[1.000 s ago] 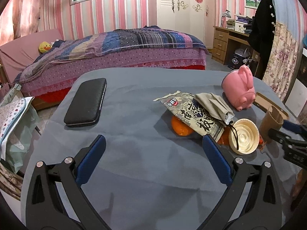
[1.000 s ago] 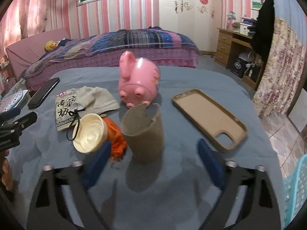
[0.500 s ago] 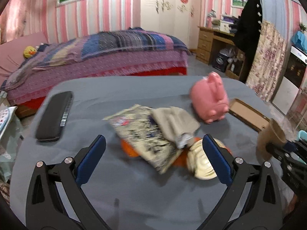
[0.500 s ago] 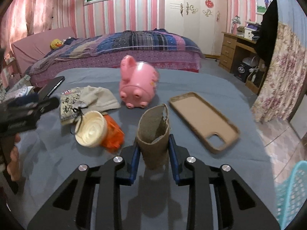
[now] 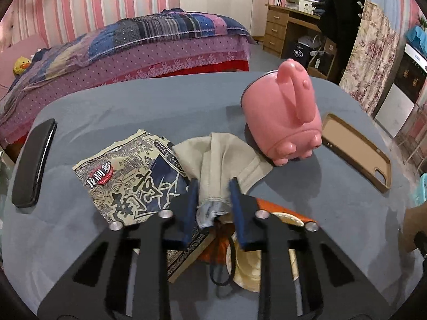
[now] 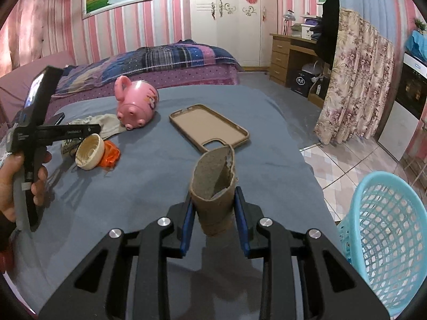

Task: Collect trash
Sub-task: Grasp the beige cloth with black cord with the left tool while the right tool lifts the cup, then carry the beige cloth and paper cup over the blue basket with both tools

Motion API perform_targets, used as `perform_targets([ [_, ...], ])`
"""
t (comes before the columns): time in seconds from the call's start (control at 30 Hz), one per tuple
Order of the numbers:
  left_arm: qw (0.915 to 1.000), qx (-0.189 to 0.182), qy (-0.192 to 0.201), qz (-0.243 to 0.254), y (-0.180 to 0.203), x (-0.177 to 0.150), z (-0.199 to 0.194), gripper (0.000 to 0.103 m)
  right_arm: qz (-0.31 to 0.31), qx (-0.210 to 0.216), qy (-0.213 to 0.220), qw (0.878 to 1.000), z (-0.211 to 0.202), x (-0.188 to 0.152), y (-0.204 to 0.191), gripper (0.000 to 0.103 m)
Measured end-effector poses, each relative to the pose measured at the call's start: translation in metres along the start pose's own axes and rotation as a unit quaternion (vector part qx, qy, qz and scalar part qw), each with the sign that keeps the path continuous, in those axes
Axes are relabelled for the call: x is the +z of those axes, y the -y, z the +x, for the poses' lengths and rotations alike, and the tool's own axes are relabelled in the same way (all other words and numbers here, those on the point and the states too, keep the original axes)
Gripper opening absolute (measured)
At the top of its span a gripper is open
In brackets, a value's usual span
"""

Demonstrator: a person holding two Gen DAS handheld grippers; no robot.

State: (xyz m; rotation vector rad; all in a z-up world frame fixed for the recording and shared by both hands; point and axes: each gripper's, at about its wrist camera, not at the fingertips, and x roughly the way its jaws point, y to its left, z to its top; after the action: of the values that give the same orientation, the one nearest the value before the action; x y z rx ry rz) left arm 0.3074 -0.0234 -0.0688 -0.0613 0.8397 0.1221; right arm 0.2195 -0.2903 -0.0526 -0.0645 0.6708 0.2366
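Note:
My left gripper point(image 5: 213, 186) is shut on the near end of a crumpled beige face mask point(image 5: 226, 157) lying on a printed snack wrapper point(image 5: 130, 178). Under them show an orange wrapper point(image 5: 277, 208) and a cream paper cup point(image 5: 250, 269) on its side. My right gripper point(image 6: 213, 200) is shut on a torn brown cardboard tube point(image 6: 213, 186), held upright above the grey table point(image 6: 149, 181). A light blue mesh basket point(image 6: 384, 242) stands on the floor at the right. The left gripper also shows in the right wrist view point(image 6: 88, 129), over the pile.
A pink pig figure point(image 5: 285, 117) stands behind the mask, also in the right view point(image 6: 136, 104). A tan phone case point(image 6: 209, 128) lies mid-table. A black case point(image 5: 34, 162) lies at the left edge. A bed stands behind the table.
My left gripper moved right onto the pile and closed on the face mask. My right gripper closed on the cardboard tube, lifted it and drew back toward the basket side.

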Motion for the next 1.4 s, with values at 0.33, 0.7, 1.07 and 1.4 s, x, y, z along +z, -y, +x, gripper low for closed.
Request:
perform_targets([
  [0.33, 0.9899, 0.034, 0.135, -0.028, -0.006, 0.019, -0.088, 0.016, 0.004, -0.008, 0.03, 1.0, -0.019, -0.002, 0.013, 0.029],
  [0.7, 0.9831, 0.041, 0.173, -0.042, -0.008, -0.015, -0.162, 0.016, -0.006, -0.002, 0.041, 0.999, -0.036, -0.002, 0.012, 0.029],
  [1.07, 0.9893, 0.041, 0.139, -0.016, 0.011, -0.054, -0.153, 0.016, 0.004, -0.007, 0.068, 0.998, -0.061, -0.004, 0.026, 0.029],
  [1.4, 0.9873, -0.002, 0.158, 0.016, 0.079, -0.051, -0.164, 0.016, 0.047, -0.041, 0.098, 0.993, -0.09, -0.007, 0.075, 0.029],
])
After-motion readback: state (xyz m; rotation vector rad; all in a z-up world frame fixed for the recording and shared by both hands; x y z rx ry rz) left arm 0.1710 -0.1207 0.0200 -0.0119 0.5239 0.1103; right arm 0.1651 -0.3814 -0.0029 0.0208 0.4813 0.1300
